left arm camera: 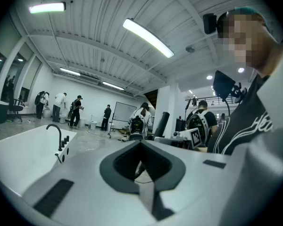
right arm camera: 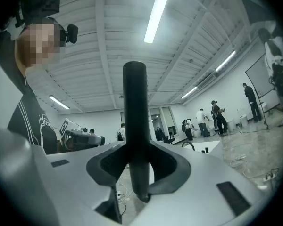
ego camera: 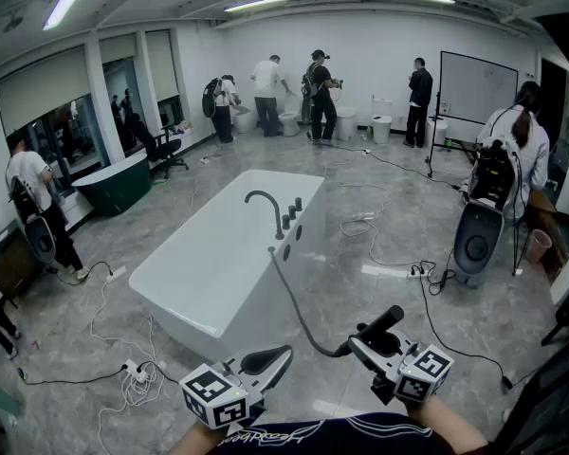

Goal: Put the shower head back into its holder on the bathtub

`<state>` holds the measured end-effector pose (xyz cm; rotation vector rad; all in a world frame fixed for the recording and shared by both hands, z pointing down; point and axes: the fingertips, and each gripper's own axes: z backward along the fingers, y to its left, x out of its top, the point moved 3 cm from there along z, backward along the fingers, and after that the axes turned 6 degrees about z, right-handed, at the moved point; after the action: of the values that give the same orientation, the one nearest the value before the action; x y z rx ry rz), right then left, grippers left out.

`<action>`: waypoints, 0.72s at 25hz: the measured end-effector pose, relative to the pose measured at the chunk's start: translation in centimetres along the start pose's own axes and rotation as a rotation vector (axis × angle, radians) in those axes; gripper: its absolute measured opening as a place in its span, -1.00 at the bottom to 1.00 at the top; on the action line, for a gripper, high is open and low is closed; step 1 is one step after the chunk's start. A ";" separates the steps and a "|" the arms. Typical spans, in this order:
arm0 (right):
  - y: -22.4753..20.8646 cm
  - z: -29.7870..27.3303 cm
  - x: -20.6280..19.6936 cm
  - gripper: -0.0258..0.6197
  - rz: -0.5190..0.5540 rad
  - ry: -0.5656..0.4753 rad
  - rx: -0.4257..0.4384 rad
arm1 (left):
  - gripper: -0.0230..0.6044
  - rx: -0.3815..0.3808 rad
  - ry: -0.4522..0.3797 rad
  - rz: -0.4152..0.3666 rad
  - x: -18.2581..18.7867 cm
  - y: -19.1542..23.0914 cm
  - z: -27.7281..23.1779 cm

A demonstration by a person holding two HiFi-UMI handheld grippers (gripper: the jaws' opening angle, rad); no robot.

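Observation:
A white bathtub (ego camera: 185, 282) stands in the middle of the floor, with a black curved faucet (ego camera: 265, 208) and small black knobs (ego camera: 291, 214) on its right rim. A dark hose (ego camera: 299, 313) runs from the tub's side to the black stick-shaped shower head (ego camera: 377, 327). My right gripper (ego camera: 372, 347) is shut on the shower head (right arm camera: 134, 126), which stands upright between its jaws in the right gripper view. My left gripper (ego camera: 268, 360) is shut and empty, low and near my body. In the left gripper view the tub (left arm camera: 19, 152) lies to the left.
Cables and a power strip (ego camera: 133, 368) lie on the floor left of the tub, and more cables (ego camera: 412, 271) to its right. Several people work at toilets along the back wall (ego camera: 318, 93). A whiteboard (ego camera: 477, 88) and a person (ego camera: 512, 150) are at the right.

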<state>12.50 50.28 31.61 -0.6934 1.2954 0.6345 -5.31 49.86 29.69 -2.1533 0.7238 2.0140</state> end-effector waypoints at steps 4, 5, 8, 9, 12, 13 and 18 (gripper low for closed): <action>0.0 0.5 0.5 -0.49 0.000 -0.018 -0.002 | -0.91 -0.002 -0.003 0.004 0.2 -0.7 0.0; 0.0 0.5 0.7 -0.49 -0.005 -0.031 0.002 | -0.91 -0.003 -0.003 0.004 0.1 -0.8 0.0; 0.0 0.7 0.6 -0.49 -0.001 -0.028 0.007 | -0.91 0.000 -0.003 0.003 0.0 -1.1 -0.2; -0.1 0.9 0.5 -0.49 0.002 -0.020 0.007 | -0.91 0.000 -0.002 0.004 0.0 -1.1 -0.3; -0.1 1.2 0.6 -0.49 -0.002 -0.022 0.012 | -0.91 -0.009 0.000 0.010 -0.1 -1.4 -0.7; -0.1 1.3 0.7 -0.49 -0.004 -0.028 0.013 | -0.91 -0.012 0.002 0.006 -0.1 -1.5 -0.8; 0.2 1.3 0.8 -0.49 -0.010 -0.037 0.013 | -0.91 -0.010 0.020 -0.006 -0.7 -1.4 -0.7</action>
<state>13.32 51.42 30.95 -0.6742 1.2601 0.6275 -4.10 50.99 30.07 -2.1812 0.7107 2.0005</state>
